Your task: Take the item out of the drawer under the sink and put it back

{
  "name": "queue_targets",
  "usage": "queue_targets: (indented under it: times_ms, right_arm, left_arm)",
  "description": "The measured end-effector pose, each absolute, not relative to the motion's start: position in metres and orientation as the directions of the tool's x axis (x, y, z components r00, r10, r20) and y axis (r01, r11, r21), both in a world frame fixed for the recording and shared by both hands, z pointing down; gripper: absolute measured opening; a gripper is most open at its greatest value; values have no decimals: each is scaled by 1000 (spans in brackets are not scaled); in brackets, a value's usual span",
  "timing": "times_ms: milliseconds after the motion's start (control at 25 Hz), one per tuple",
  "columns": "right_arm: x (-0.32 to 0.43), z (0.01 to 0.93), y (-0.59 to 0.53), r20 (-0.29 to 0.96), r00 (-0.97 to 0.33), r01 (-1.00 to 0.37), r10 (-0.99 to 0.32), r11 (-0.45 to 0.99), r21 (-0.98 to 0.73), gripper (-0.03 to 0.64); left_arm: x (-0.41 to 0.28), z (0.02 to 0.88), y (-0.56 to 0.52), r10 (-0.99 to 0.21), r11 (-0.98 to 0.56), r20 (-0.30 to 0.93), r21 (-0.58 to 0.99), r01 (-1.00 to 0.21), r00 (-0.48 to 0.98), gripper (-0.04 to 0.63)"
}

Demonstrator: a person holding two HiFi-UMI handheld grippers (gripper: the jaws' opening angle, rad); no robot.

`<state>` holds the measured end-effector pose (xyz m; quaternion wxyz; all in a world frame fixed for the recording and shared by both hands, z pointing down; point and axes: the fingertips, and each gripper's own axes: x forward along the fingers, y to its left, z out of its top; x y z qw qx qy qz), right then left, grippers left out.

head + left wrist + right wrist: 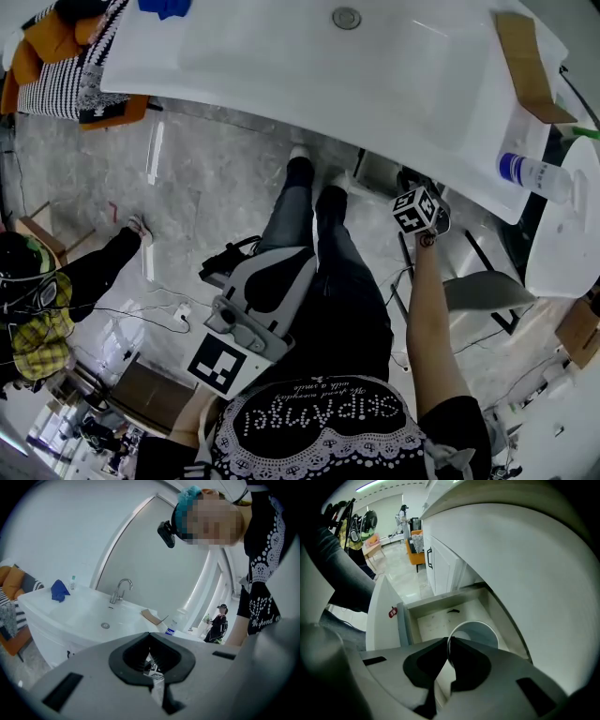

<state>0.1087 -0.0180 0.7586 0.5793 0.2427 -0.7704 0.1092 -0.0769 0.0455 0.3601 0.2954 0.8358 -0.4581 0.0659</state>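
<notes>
In the right gripper view, the drawer (433, 618) under the sink stands pulled out. A white round cup (480, 632) sits upright inside it. My right gripper (447, 654) points steeply down into the drawer and is shut on the cup's near rim. In the head view only its marker cube (415, 208) and the forearm show, at the front edge of the white sink (281, 56). My left gripper (275, 269) is held in front of my body, shut with nothing in it. In its own view the left gripper (152, 679) faces the sink and faucet (119, 590).
A small dark scrap (453, 611) lies on the drawer floor, and a red tag (393, 612) hangs by the drawer front. On the sink top are a blue cloth (164, 7), a cardboard piece (525, 66) and a bottle (536, 175). Another person (37, 300) sits at left.
</notes>
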Motion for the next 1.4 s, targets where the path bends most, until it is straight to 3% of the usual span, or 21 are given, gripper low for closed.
queue_targets:
  times_ms: [680,1400]
  right_arm:
    - [102,765,-26,962,-189,-398,-196,911,108,26]
    - [101,760,-25,955,-235,-417,-182,906,70,40]
  left_arm:
    - [-73,361,43,-726,-402,377,446,-800,575,5]
    - [-71,362,40,-731,-393,373,453,-800,571,5]
